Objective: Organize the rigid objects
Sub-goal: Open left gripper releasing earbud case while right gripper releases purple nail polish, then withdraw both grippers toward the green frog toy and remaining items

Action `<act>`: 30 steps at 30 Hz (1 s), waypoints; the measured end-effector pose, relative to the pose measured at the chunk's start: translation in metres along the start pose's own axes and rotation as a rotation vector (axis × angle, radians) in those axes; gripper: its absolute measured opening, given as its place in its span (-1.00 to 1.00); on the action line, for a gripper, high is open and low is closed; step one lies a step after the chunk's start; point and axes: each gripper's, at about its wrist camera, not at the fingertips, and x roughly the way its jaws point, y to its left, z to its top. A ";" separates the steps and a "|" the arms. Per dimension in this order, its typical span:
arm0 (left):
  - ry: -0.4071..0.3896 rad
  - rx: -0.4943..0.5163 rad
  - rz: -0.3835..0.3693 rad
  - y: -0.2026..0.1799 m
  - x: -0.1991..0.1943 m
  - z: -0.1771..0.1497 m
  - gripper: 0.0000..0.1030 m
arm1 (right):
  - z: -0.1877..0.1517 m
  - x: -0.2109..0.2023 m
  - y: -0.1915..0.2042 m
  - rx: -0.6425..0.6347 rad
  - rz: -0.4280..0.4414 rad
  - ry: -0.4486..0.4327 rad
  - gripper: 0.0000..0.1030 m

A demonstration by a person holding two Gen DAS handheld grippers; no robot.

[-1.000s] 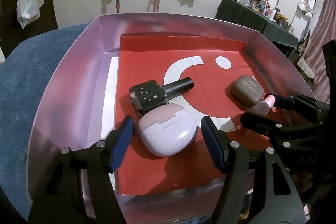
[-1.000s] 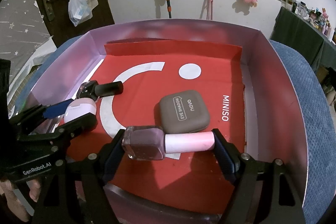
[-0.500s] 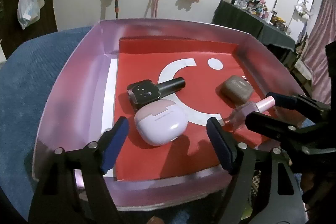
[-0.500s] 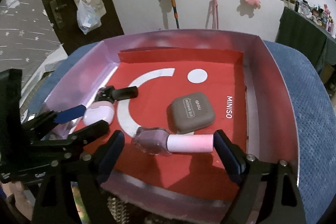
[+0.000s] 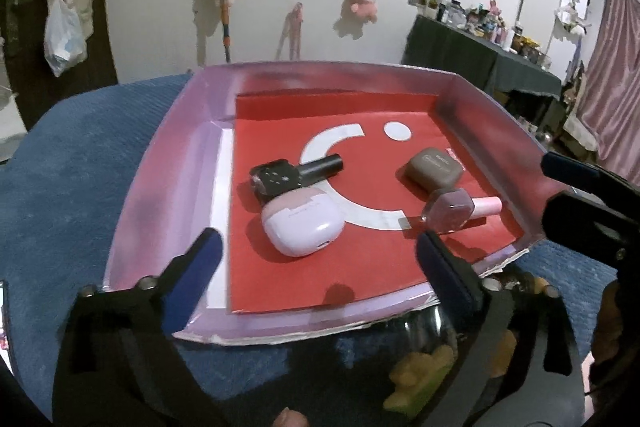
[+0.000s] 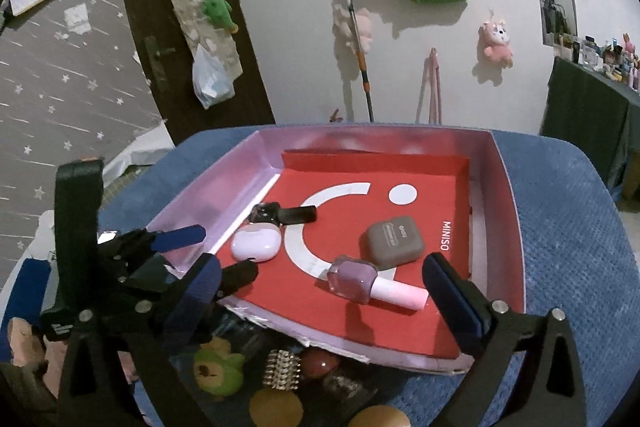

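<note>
A lilac tray [image 5: 168, 155] with a red liner holds a lilac earbud case [image 5: 302, 223], a black nail polish bottle [image 5: 296, 175], a brown eye shadow case [image 5: 434, 169] and a purple nail polish bottle with a pink cap [image 5: 460, 213]. My left gripper [image 5: 318, 259] hovers at the tray's near edge, its jaws opening wide, and the earbud case lies just ahead, untouched. In the right wrist view my right gripper [image 6: 322, 269] is also opening, with the purple bottle [image 6: 372, 283] lying free ahead of its fingers. The left gripper [image 6: 218, 253] shows at the left.
The tray [image 6: 508, 227] rests on a blue upholstered surface [image 5: 80, 167]. Below its near edge several small items lie in a dark container, among them a green toy [image 6: 218, 367] and a gold clip [image 6: 282, 369]. A hand [image 6: 24, 343] shows at the lower left.
Both grippers have spread wider and drawn back and up from the tray. The purple bottle, between the right fingers a second ago, now lies free on the liner.
</note>
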 end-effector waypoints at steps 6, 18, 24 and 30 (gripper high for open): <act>-0.028 -0.033 0.003 0.006 -0.014 -0.003 1.00 | -0.005 -0.013 0.000 0.020 0.020 -0.028 1.00; -0.097 -0.022 0.020 0.002 -0.052 -0.017 1.00 | -0.020 -0.036 0.016 -0.024 0.003 -0.062 1.00; -0.102 -0.040 0.007 0.000 -0.067 -0.024 1.00 | -0.029 -0.048 0.019 -0.024 -0.002 -0.078 1.00; -0.099 -0.039 0.003 -0.004 -0.075 -0.034 1.00 | -0.038 -0.055 0.021 -0.019 -0.012 -0.082 1.00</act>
